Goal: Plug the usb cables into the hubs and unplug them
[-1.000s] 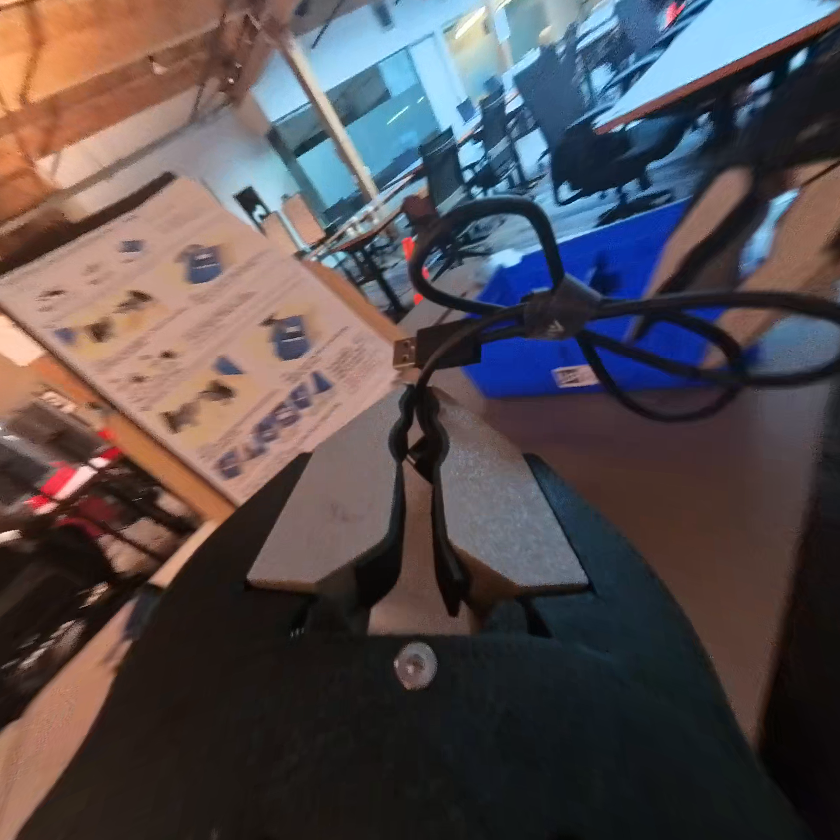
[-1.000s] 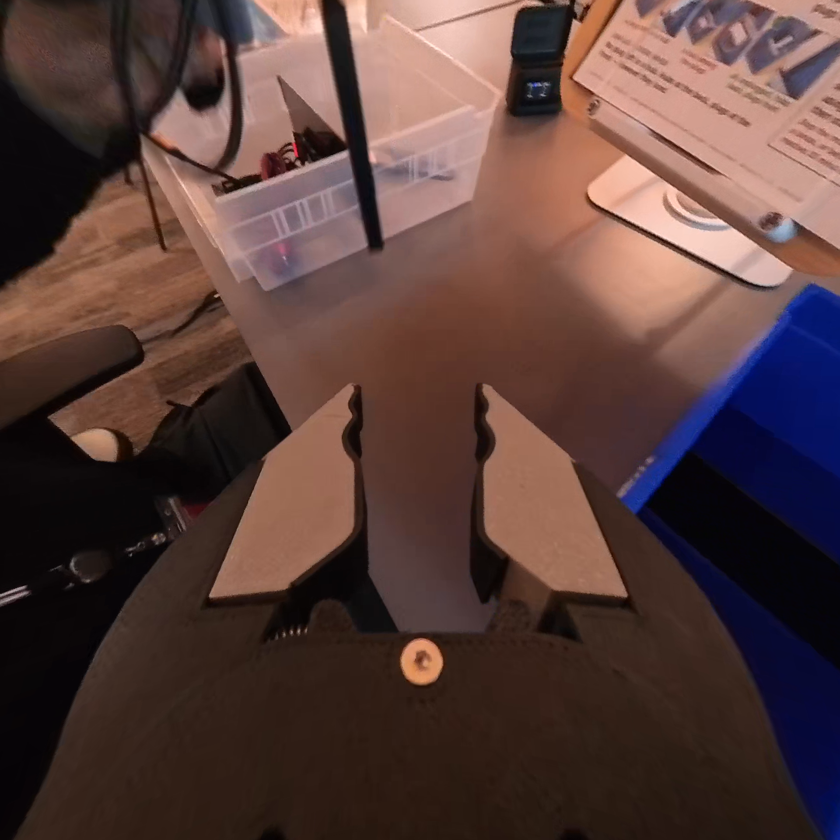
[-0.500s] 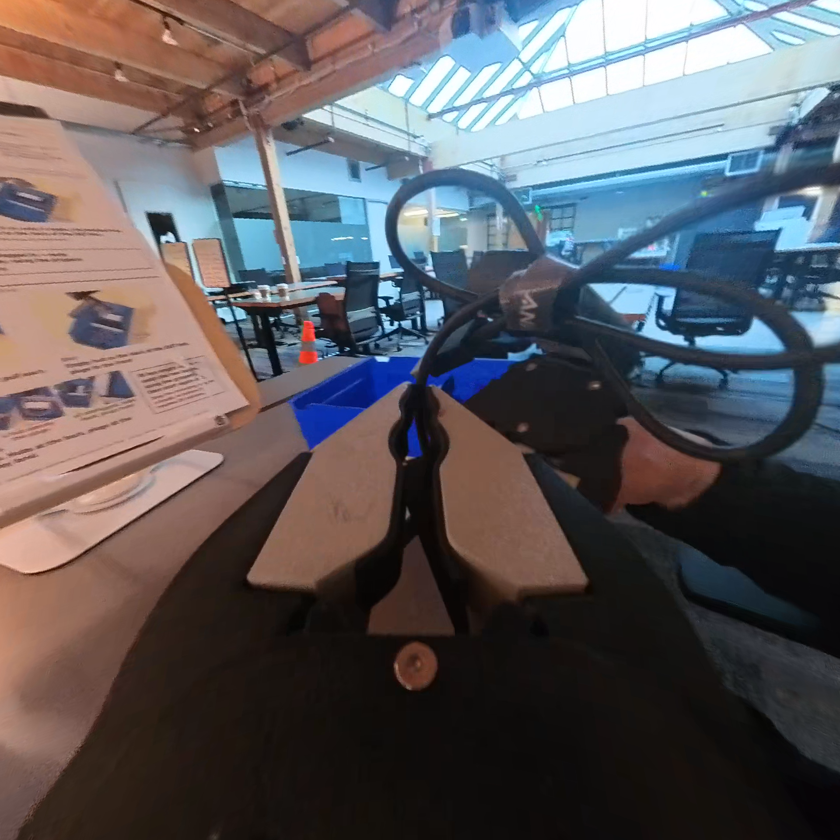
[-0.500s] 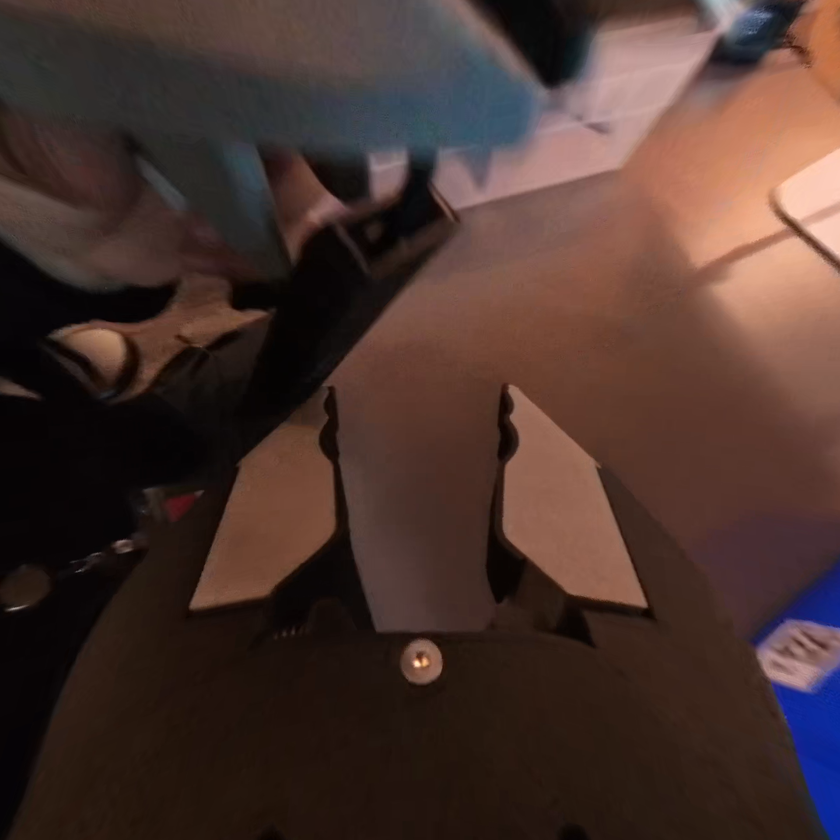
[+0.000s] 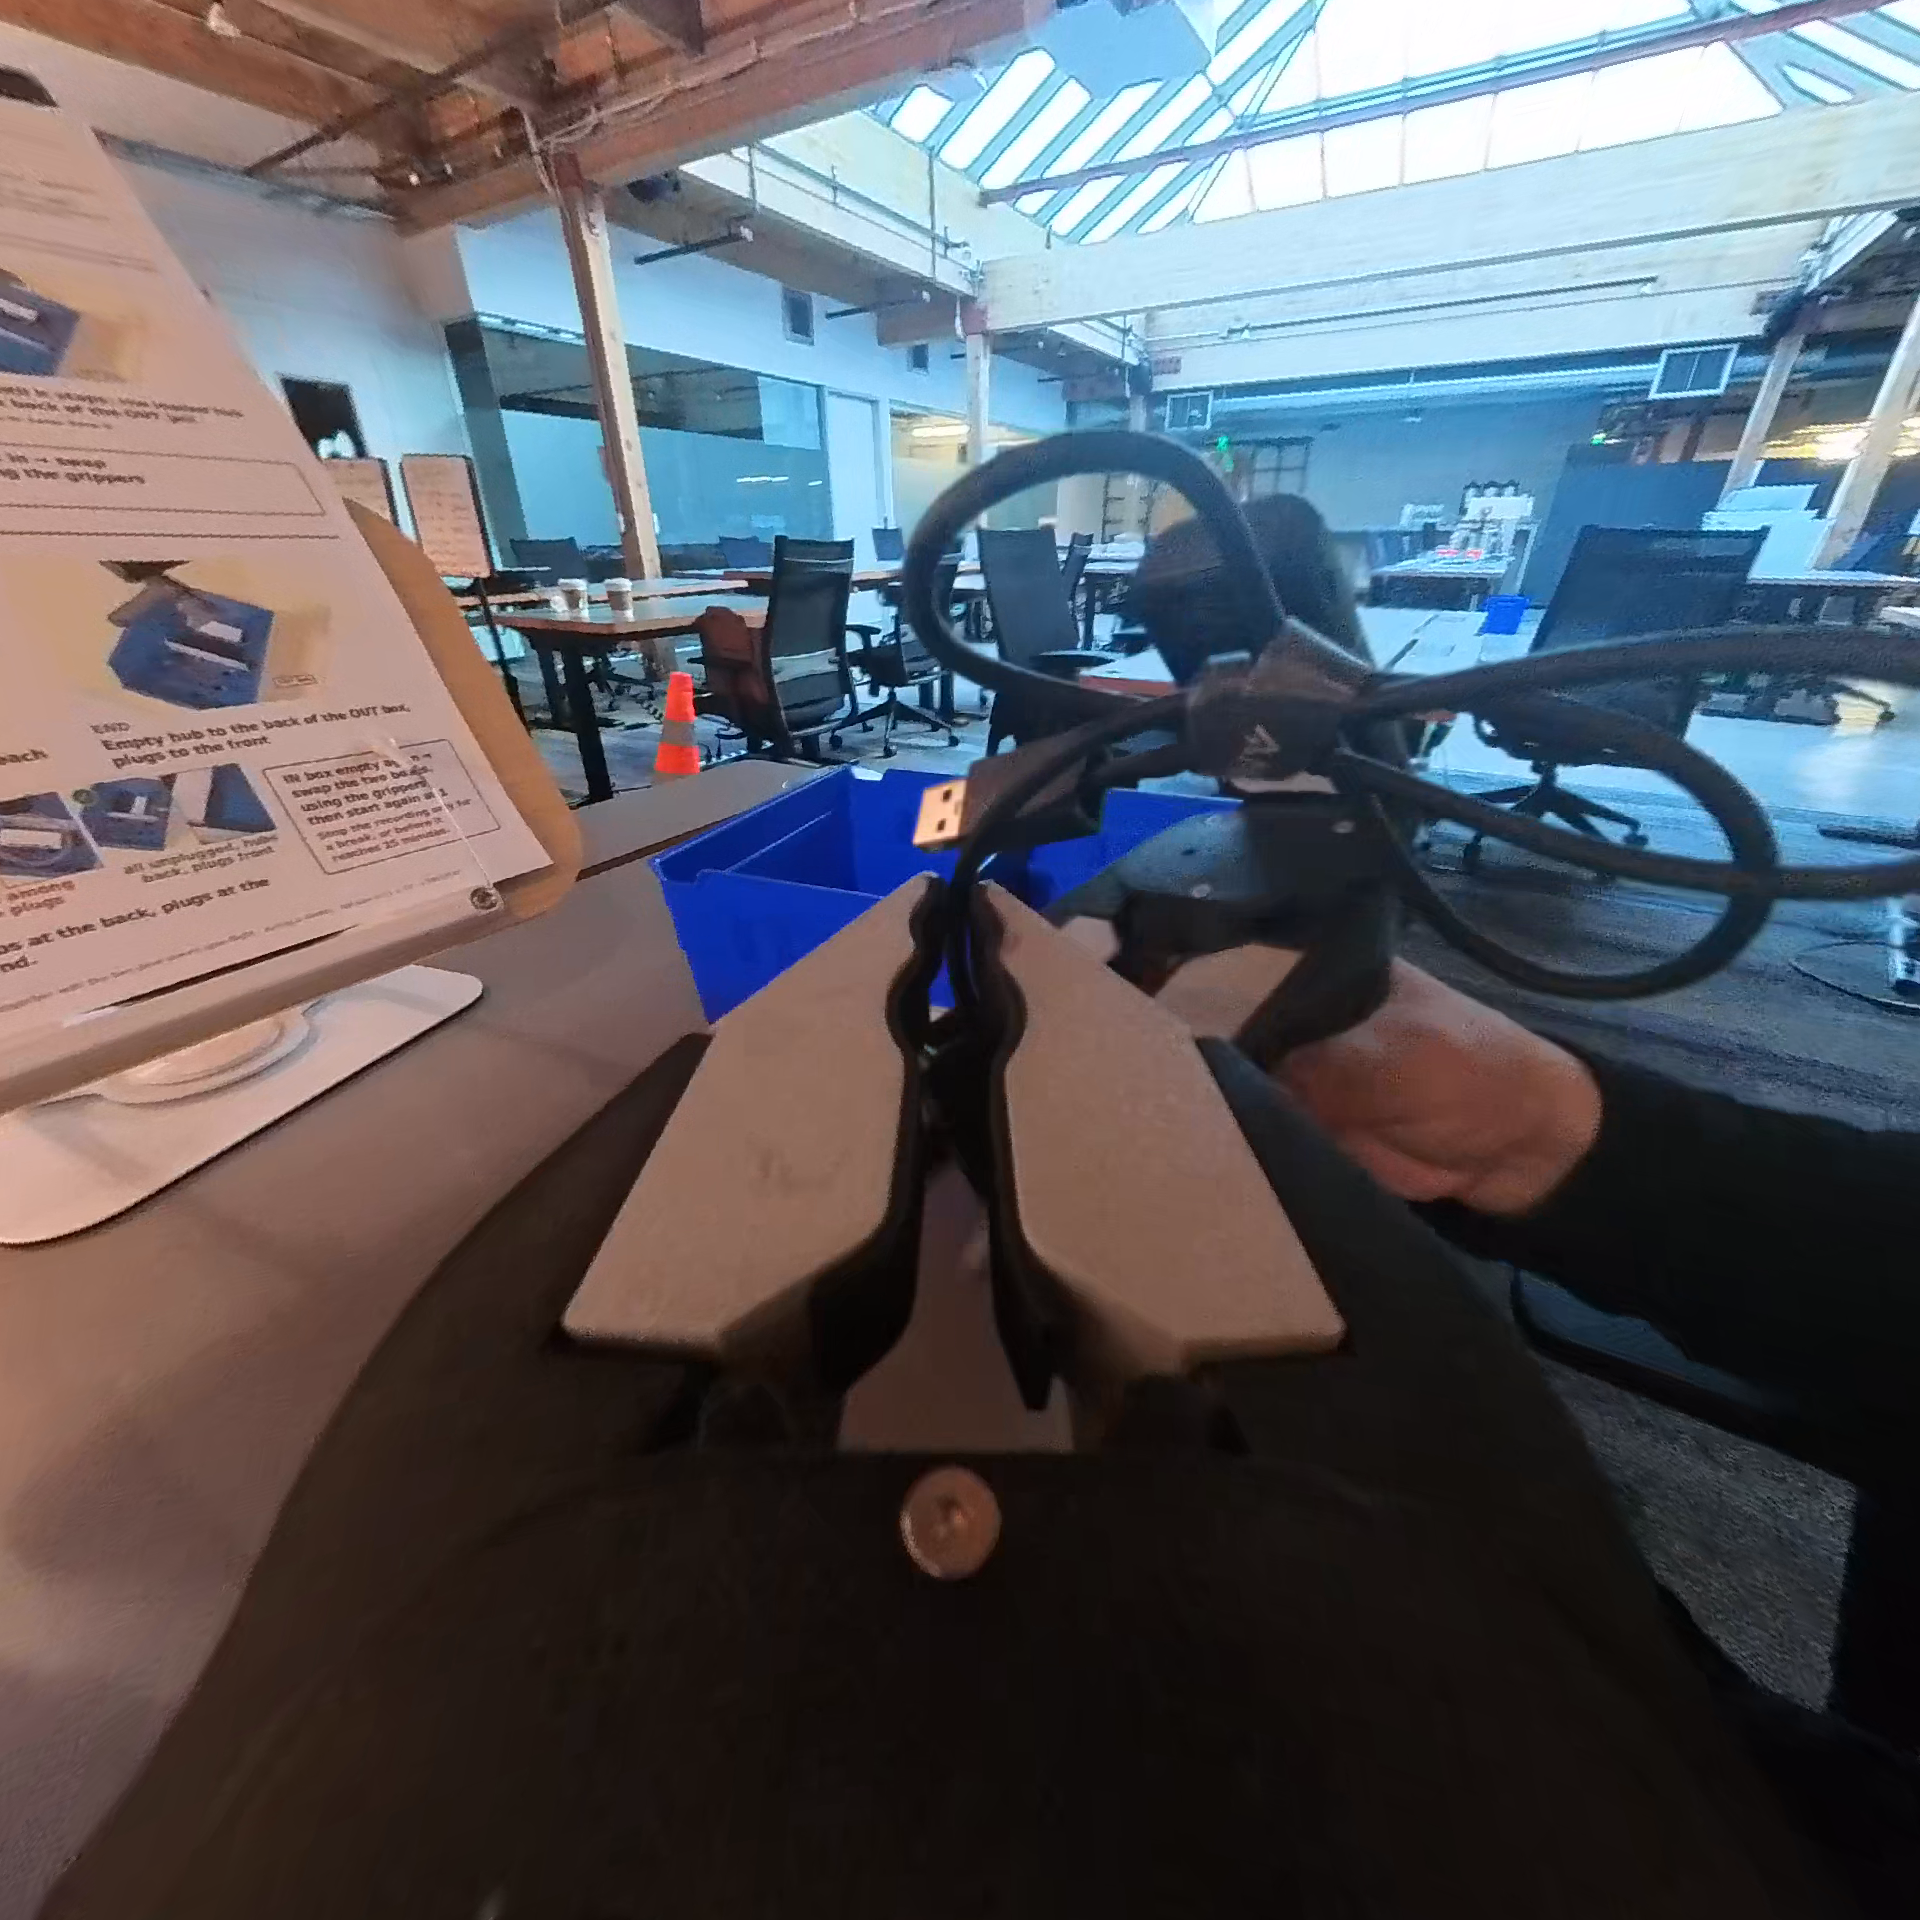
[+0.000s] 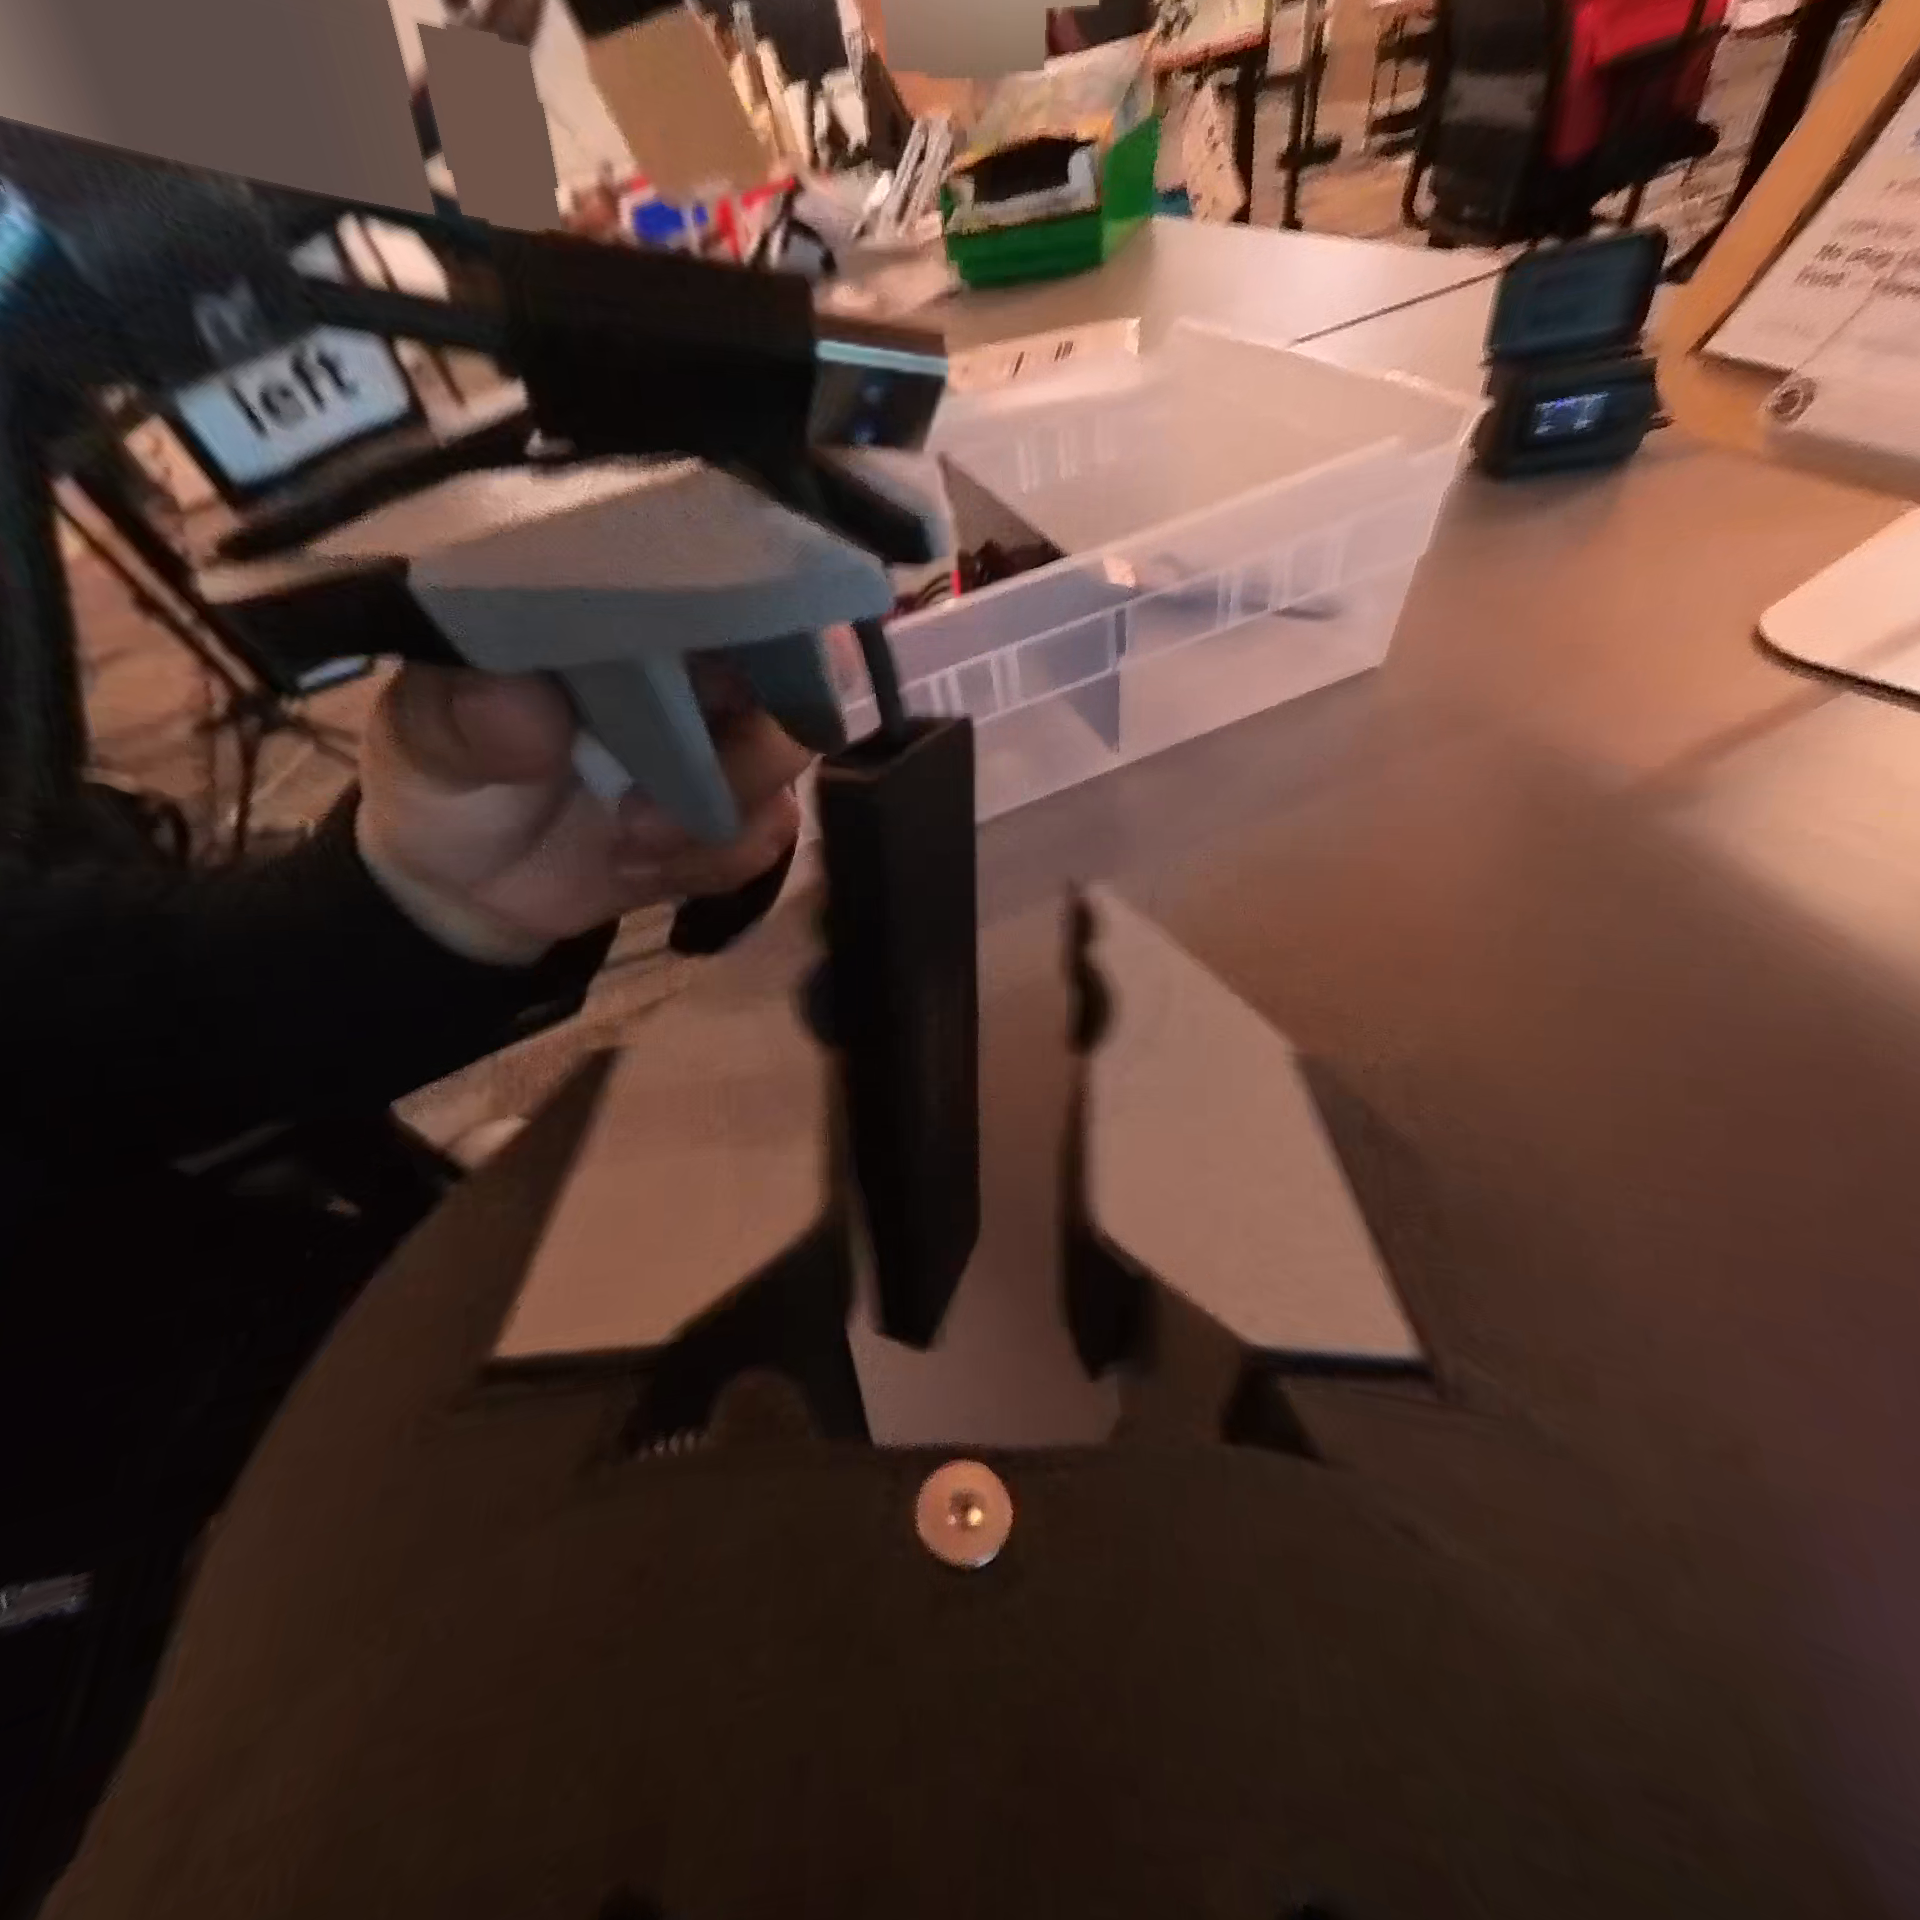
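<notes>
My left gripper (image 5: 954, 914) has its jaws pinching the black usb cable (image 5: 1340, 727), whose bundled loops and bare plug (image 5: 948, 817) stand just past the tips. My right gripper (image 6: 951, 982) has jaws spread, with the black hub (image 6: 909, 1029) hanging upright between them, close against the left jaw. I can't tell if it touches.

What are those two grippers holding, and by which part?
The left gripper pinches the black USB cable by its cord, below the plug. The right gripper is open around the dangling hub, not gripping.

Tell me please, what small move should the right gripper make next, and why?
Probably close the right gripper on the black hub: it hangs by its cable from the left gripper between the open jaws, which do not yet clamp it.
</notes>
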Motion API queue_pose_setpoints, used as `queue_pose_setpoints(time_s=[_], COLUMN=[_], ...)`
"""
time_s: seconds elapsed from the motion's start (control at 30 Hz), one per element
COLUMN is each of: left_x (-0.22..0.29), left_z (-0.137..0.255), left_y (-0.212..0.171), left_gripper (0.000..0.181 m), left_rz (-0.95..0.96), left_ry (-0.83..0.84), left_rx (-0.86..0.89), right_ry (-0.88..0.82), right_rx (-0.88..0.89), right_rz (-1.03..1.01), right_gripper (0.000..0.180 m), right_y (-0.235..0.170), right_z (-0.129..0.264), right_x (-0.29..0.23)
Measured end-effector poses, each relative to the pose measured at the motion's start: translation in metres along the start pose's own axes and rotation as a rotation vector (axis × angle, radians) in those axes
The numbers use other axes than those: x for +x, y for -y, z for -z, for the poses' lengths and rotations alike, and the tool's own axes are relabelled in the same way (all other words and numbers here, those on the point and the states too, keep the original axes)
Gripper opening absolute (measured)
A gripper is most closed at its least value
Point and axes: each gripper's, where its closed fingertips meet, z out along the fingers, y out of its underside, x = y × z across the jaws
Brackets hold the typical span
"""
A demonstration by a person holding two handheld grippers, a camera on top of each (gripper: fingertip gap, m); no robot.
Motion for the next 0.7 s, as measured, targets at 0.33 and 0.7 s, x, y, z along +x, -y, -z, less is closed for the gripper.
queue_pose_setpoints(time_s=[0.33,0.7], left_x=[-0.030,-0.045], left_z=[0.019,0.044], left_y=[-0.004,-0.020], left_gripper=[0.004,0.038], left_rz=[0.062,-0.025], left_ry=[0.064,0.090], left_rx=[-0.077,-0.282], right_ry=[0.017,-0.152], right_rx=[-0.017,0.016], right_rz=[-0.025,0.007], right_gripper=[0.008,0.008], right_y=[0.001,0.013], right_z=[0.011,0.034], right_x=[0.004,0.028])
